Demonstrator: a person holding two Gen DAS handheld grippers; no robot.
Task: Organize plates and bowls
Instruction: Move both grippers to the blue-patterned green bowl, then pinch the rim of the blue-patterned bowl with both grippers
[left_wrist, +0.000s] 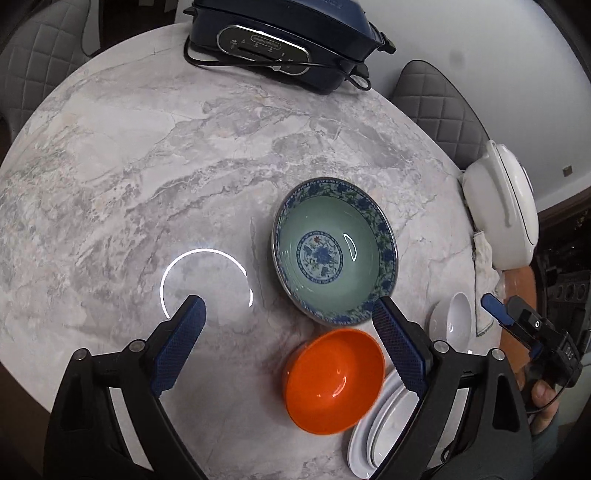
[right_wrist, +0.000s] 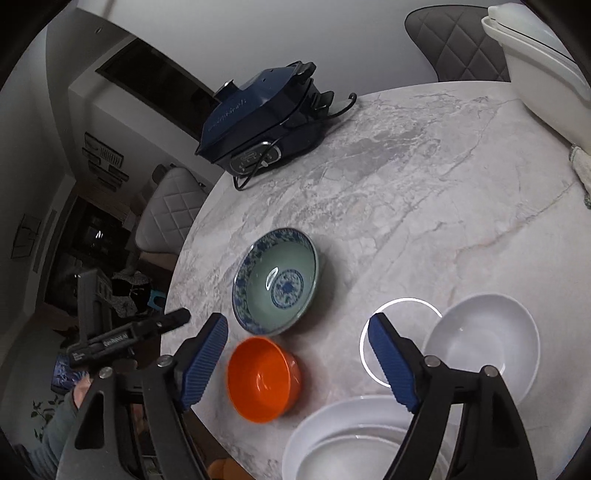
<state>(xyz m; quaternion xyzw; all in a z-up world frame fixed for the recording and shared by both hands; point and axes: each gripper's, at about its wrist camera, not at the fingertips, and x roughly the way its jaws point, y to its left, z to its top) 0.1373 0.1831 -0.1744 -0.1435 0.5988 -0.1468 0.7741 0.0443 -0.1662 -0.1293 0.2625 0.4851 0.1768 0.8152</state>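
Both grippers hovered empty, fingers wide apart: left gripper (left_wrist: 288, 343) over the orange bowl (left_wrist: 332, 378), right gripper (right_wrist: 297, 354) just beside it. Risk: the smooth, glossy plastic-looking bowl could skid on the polished marble table (left_wrist: 147, 166) or get knocked into the glazed blue-patterned bowl (left_wrist: 334, 251) just behind it. The stacked white plates (right_wrist: 332, 439) sat at the near edge, maybe overhanging; hard to tell. The round white bowl (right_wrist: 484, 343) stood right of them, slick rim, easy to slip from a pinch.

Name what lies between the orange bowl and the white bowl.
Only bare marble table separates the orange bowl from the white bowl, seen in the right wrist view.
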